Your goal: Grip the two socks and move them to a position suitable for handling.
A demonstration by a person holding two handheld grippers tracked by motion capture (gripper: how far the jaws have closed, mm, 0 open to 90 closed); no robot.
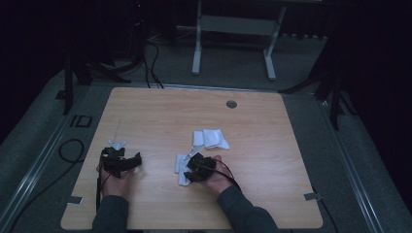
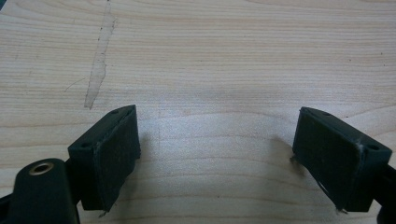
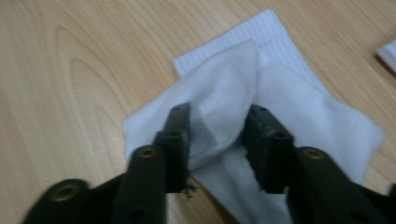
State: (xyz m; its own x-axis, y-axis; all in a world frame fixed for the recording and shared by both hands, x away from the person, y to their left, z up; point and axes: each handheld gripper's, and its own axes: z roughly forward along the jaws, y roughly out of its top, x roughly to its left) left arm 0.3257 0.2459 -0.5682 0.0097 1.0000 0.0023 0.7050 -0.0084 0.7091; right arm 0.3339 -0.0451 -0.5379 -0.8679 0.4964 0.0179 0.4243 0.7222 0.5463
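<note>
Right gripper [image 3: 217, 140] pinches a raised fold of the white sock [image 3: 299, 107] between its jaws, sock lying just ahead on the wooden table [image 1: 272, 131]; left gripper [image 2: 217, 154] jaws spread wide over bare wood.

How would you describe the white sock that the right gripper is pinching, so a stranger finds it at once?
On the light wooden table, look near the front edge, right of centre. The white ribbed sock lies there, one fold pinched up between the right gripper jaws. The other white sock lies farther back, untouched.
</note>
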